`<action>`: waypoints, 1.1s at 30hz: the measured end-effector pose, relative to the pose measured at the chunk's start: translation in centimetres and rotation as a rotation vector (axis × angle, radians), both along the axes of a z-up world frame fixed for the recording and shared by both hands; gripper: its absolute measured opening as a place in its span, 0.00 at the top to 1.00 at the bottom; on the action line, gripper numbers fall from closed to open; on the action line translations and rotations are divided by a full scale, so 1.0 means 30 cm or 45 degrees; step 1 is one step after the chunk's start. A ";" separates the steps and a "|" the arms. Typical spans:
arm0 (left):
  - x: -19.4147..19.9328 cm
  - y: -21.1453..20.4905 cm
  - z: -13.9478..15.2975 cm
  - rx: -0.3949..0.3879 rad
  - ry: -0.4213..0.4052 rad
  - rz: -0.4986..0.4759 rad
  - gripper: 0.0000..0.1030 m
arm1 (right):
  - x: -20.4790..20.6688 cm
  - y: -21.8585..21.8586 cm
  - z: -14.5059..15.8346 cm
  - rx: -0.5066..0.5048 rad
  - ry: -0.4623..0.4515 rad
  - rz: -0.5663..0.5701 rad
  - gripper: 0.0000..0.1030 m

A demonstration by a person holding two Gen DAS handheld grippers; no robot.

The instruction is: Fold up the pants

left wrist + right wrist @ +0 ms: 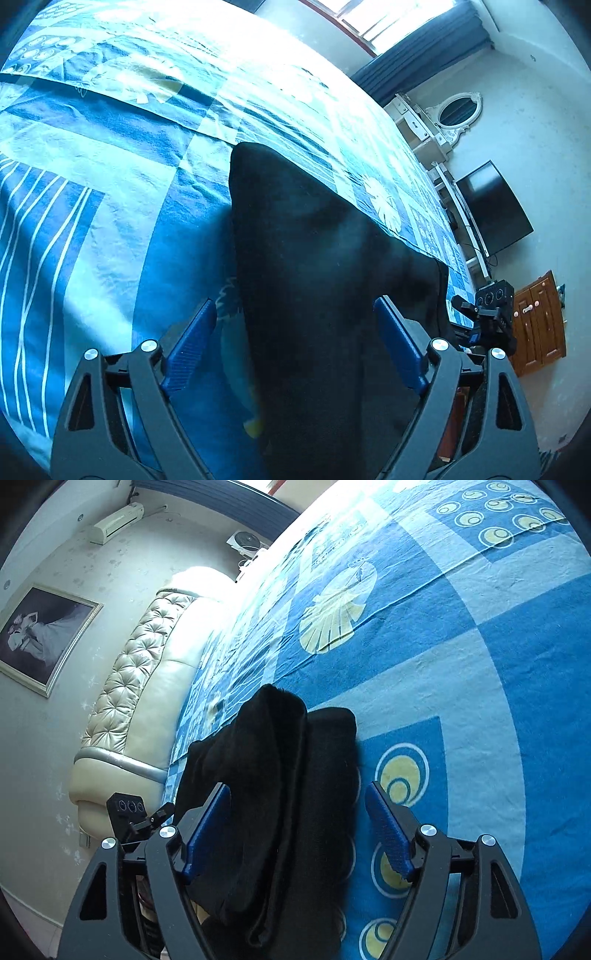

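Black pants (280, 775) lie folded on the bed (480, 664), running toward 12 o'clock. Left hand-held gripper (295, 343) and right hand-held gripper (295, 827) straddle them, jaws spread, nothing gripped (likely just released). Next: re-grip near end, fold forward.

Pants (280, 775) on bed (480, 664), between tools

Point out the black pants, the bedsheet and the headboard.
black pants (280, 775): right wrist view, folded middle.
bedsheet (110, 177): left wrist view, bare blue patch.
headboard (147, 657): right wrist view, tufted padding.
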State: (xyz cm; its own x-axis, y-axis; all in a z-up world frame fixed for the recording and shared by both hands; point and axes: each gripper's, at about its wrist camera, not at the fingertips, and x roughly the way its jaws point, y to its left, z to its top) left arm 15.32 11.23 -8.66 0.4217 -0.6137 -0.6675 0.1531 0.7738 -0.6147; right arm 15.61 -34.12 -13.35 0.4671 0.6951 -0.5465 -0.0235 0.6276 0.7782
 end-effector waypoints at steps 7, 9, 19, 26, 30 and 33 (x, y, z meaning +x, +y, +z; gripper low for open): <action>0.145 -0.079 -0.034 0.063 0.035 -0.150 0.32 | 0.132 0.062 -0.026 -0.007 0.014 0.059 0.37; 0.148 -0.102 -0.033 0.119 0.019 -0.195 0.47 | 0.135 0.077 -0.026 -0.020 0.020 0.082 0.58; 0.259 -0.128 0.050 0.211 -0.030 -0.160 0.72 | 0.194 0.079 0.102 -0.025 -0.151 0.067 0.68; 0.421 -0.172 0.054 0.336 -0.072 -0.128 0.71 | 0.343 0.068 0.082 -0.015 -0.136 -0.007 0.68; 0.457 -0.157 0.001 0.337 -0.014 -0.108 0.61 | 0.382 0.048 -0.022 -0.026 -0.005 -0.042 0.68; 0.442 -0.154 -0.008 0.361 -0.044 -0.099 0.52 | 0.374 0.023 -0.068 0.045 0.010 -0.065 0.67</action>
